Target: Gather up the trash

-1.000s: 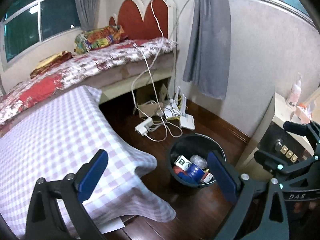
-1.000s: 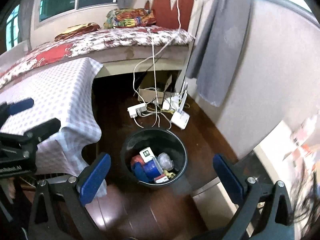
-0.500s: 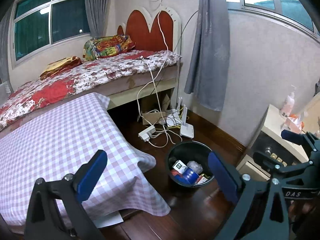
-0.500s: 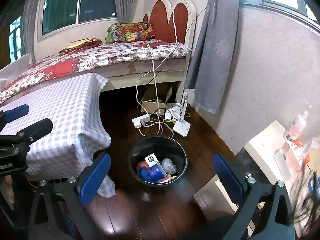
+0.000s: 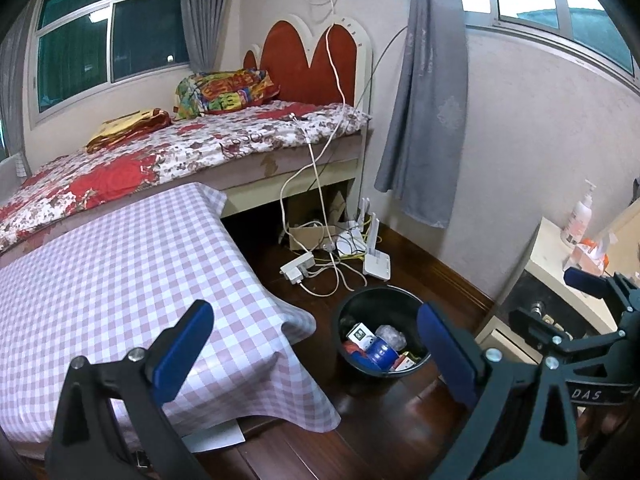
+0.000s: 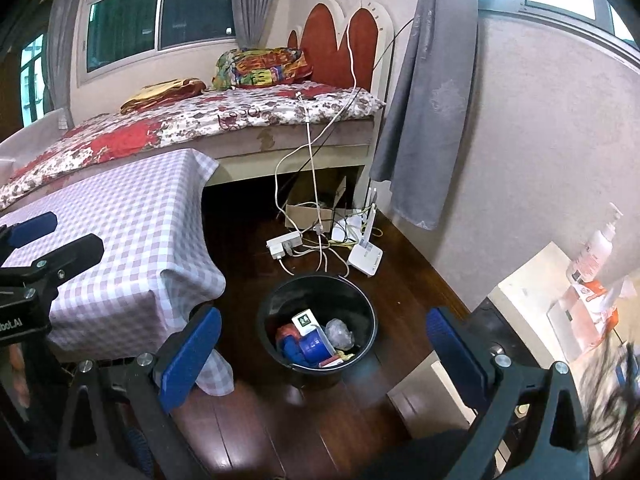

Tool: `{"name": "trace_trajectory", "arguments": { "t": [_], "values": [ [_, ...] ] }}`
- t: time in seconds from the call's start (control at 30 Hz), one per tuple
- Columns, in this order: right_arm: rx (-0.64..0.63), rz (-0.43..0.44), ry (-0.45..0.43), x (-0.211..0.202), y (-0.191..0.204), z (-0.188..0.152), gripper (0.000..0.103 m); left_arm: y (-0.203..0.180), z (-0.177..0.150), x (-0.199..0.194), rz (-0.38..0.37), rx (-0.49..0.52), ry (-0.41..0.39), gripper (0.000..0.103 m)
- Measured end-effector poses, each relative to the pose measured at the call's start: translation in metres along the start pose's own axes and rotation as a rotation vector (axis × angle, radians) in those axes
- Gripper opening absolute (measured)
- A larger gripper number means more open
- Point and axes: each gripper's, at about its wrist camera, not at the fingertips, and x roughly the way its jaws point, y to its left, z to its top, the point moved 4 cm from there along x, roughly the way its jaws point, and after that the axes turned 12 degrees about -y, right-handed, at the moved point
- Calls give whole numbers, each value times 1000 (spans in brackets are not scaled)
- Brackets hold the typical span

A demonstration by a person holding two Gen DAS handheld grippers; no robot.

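trash bin [image 6: 318, 322] | between right gripper [image 6: 320, 356] fingers, below | gripper spread, empty

Dim room, bright windows, fisheye vignette

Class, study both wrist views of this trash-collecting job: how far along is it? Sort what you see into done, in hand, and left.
Done: the black bin on the floor already holds trash, including a blue tub, a small white box and crumpled clear plastic.
In hand: nothing; the left gripper and right gripper both have open, empty jaws.
Left: no loose trash shows on the checked tablecloth.
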Motion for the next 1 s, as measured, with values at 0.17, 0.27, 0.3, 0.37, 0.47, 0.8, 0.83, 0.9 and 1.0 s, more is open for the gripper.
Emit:
{"name": "trace_trajectory", "arguments": {
  "t": [0.17, 0.27, 0.3, 0.37, 0.47, 0.8, 0.83, 0.9, 1.0],
  "values": [
    [-3, -1, -4, 1, 1, 1, 103, 1, 1, 0, 6, -2, 1, 102],
    [-10, -1, 0, 1, 2, 1, 103, 1, 1, 0, 2, -10, 0, 102],
    [-10, -1, 0, 1, 2, 1, 103, 1, 1, -1, -3, -13, -3, 102],
    [-7, 0, -3, 2, 2, 1, 103, 0, 1, 0, -1, -10, -2, 102],
    [-10, 0, -2, 4, 2, 1, 103, 0, 0, 1, 0, -14, 2, 102],
    [-23, 9, 1, 7, 7, -1, 103, 4, 1, -1, 11, -27, -8, 102],
    [-24, 10, 0, 7, 8, 0, 103, 4, 1, -1, 8, -28, -9, 102],
    [-24, 9, 0, 7, 8, 0, 103, 4, 1, -1, 10, -26, -9, 102],
    [-24, 9, -1, 7, 9, 0, 103, 4, 1, -1, 7, -28, -8, 102]
  ]
}}
